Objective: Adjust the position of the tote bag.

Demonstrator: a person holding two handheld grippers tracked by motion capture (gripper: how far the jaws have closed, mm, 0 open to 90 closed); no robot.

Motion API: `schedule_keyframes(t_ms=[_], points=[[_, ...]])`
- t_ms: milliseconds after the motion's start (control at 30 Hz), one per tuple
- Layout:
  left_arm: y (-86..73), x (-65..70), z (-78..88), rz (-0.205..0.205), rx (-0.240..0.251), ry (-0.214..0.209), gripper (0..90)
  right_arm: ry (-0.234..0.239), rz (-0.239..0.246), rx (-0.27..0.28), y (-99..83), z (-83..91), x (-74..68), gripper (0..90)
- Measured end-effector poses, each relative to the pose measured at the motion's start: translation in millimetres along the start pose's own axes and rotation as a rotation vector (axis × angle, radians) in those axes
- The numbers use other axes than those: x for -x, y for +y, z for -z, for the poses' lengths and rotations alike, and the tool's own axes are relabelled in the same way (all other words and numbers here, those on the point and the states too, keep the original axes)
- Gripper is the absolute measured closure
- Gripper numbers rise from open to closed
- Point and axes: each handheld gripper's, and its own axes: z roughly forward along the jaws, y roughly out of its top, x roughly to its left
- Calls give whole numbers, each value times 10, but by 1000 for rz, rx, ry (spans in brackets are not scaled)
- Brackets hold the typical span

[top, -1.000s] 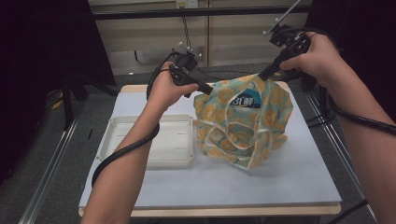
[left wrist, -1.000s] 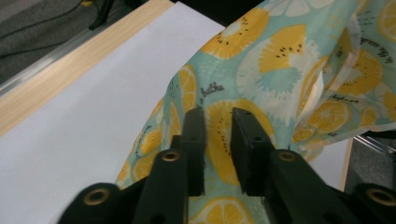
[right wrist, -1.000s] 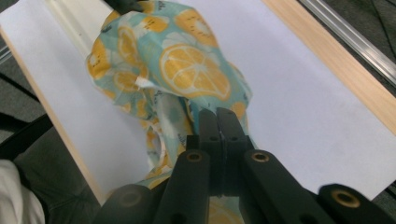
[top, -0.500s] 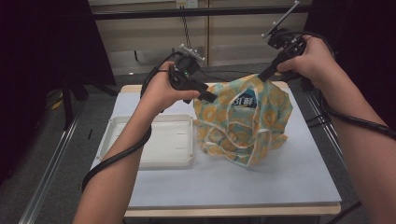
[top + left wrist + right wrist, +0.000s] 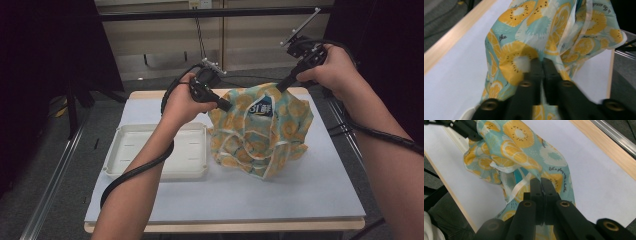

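I have both tongs clamped on the cloth [image 5: 260, 127]: the left tongs [image 5: 541, 65], jaws just closed, pinch its near top corner, and the right tongs [image 5: 541, 185] grip the other. It hangs between them over the surface [image 5: 320, 185], light, limp and slippery-looking, so I'd hold the hemmed edges.

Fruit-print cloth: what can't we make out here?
- Fruit-print cloth, high view: its far side and underside, hidden by its own folds.
- Left tongs, left gripper view: how much fabric is pinched, covered by the closed tips.
- Tray, high view: one stretch, hidden by the forearm.
- Right gripper view: small print blurred.
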Motion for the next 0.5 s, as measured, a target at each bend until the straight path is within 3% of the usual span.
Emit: schedule_keyframes(t_ms=[233,367,500], points=[[150,1,218,-9,35,18,900,3,-3,-3,-61,-5,50,898],[280,-43,358,0,106,52,900,12,-1,5,-104,3,90,898],[401,-82,364,15,153,74,900,12,5,-5,-134,-21,103,896]])
